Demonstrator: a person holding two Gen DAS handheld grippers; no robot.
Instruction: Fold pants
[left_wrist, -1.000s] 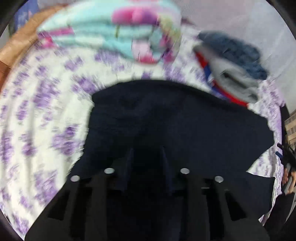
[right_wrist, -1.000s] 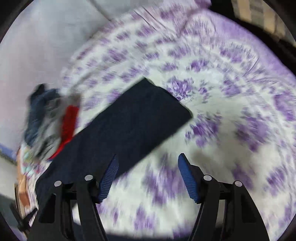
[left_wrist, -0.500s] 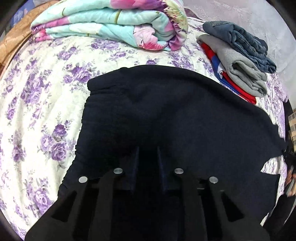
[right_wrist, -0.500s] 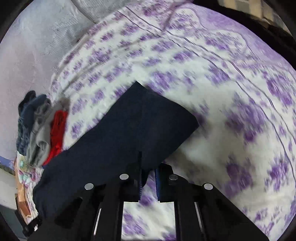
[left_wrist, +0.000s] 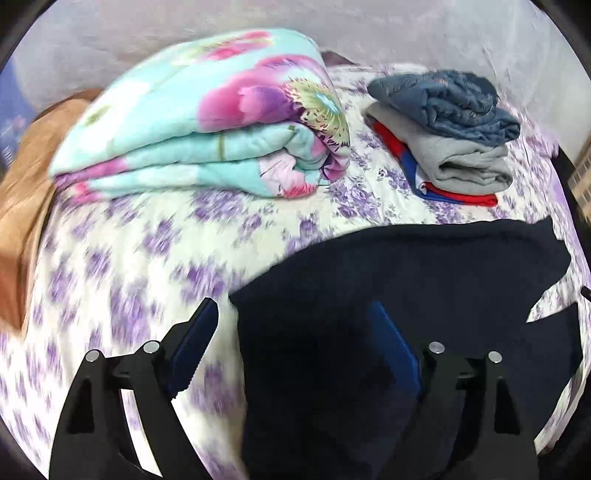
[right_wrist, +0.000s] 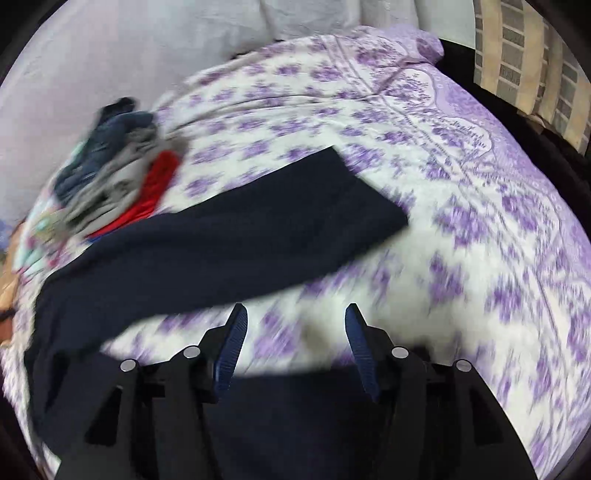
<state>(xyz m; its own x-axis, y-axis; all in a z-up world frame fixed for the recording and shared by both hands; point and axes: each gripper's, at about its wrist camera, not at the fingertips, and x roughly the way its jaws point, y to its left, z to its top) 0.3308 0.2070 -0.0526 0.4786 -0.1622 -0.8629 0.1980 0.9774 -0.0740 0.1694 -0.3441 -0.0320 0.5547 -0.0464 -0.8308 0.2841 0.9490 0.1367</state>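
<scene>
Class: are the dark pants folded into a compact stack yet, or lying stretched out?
Stretched out. The dark pants lie long and flat across the bedsheet, unlike the stacked clothes.

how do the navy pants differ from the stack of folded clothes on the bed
The navy pants lie spread out in one long dark piece, not yet folded small; the stack of folded clothes is compact and layered. The pants are a single colour; the stack shows blue, grey and red layers. The pants lie near both open grippers; the stack sits farther back. Both rest on the floral bedspread.
</scene>
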